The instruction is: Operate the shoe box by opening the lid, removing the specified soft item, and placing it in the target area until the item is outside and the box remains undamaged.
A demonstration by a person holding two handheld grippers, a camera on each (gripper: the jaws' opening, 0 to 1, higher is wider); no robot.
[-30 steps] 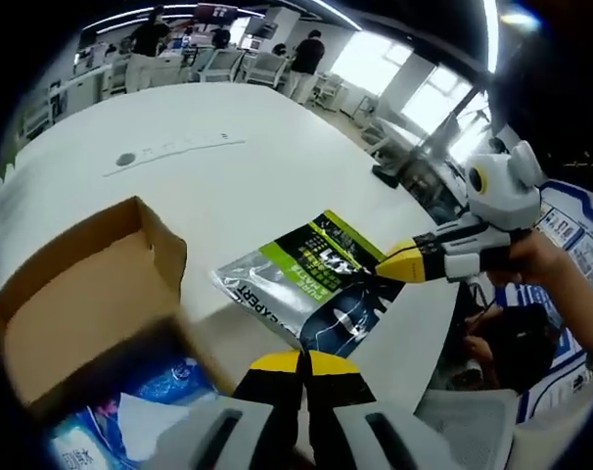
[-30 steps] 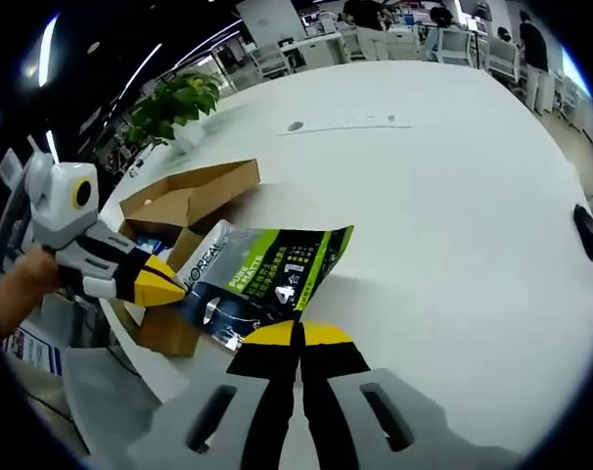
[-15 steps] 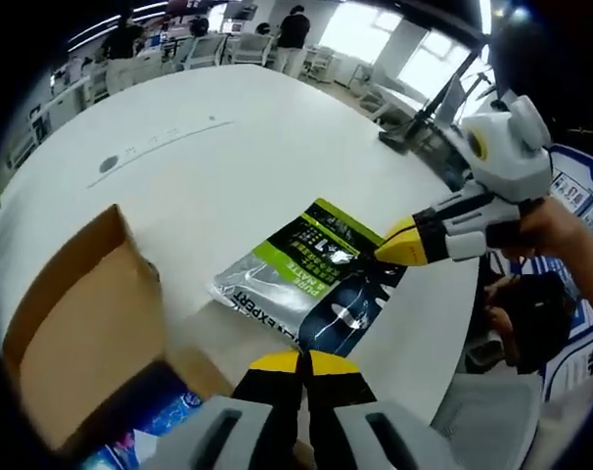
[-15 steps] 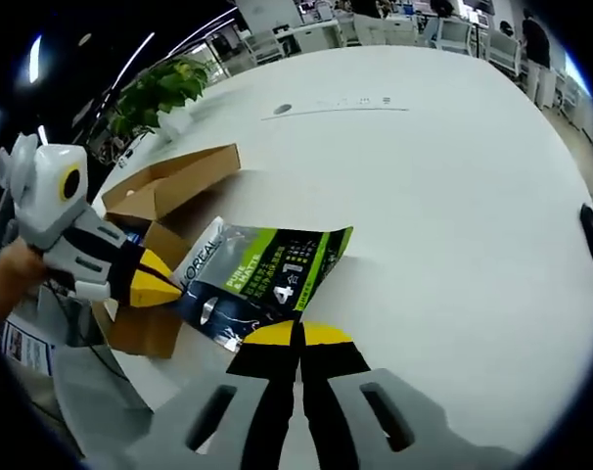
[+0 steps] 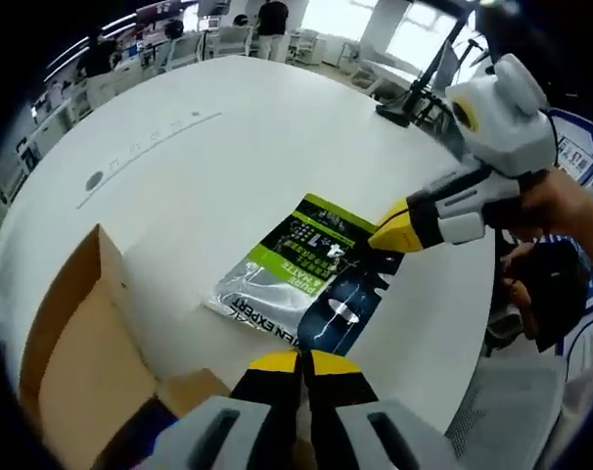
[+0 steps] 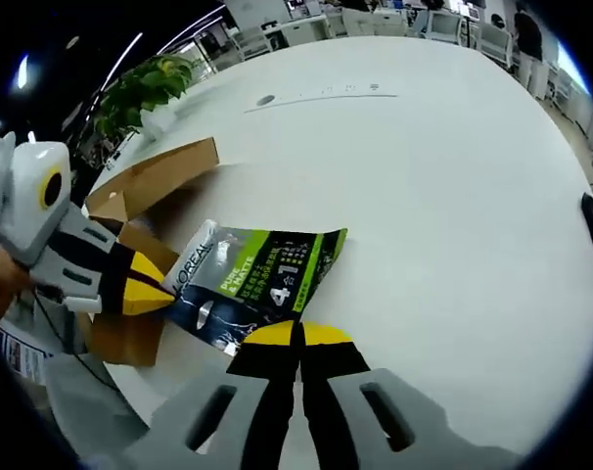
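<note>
Left gripper view: from left to right, the opened shoe box (image 5: 71,362), the soft pouch (image 5: 301,269) lying flat on the white table (image 5: 208,166), and the right gripper (image 5: 387,235) are seen. The removal is judged done. Both grippers' jaws are pressed together, empty. The box's contents are cut off.

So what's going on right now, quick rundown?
Both hand-held grippers shut: left, right, tips at the pouch's edges. L'Oreal pouch flat on white table, outside open shoe box. Nothing in the way.
</note>
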